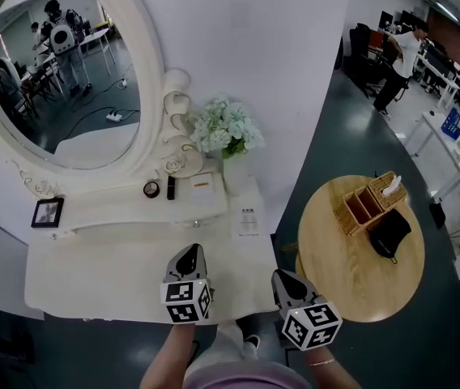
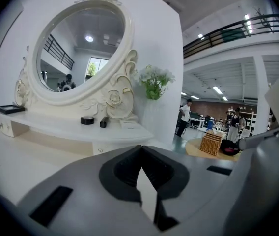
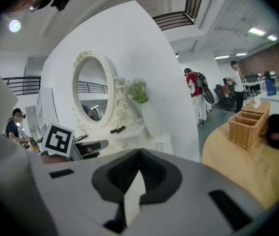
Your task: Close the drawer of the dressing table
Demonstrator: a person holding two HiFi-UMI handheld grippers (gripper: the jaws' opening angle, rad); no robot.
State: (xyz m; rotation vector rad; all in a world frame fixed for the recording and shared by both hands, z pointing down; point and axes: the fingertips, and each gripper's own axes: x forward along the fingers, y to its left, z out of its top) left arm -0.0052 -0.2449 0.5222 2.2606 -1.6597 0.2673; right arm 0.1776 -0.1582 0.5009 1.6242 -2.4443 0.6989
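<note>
Grey, both clenched on nothing: our left tool point(image 1: 188, 256) hangs above the near edge of the white dressing bench point(image 1: 92, 282), and our right tool point(image 1: 287, 279) is just off its right corner. Beyond them the small white drawer point(image 1: 189, 220) with its tiny knob sits flush under the raised shelf — shut. Farther back stand a round black tin point(image 1: 151, 189), a white flower bouquet point(image 1: 227, 128) and the oval white-framed mirror point(image 1: 153, 96).
</note>
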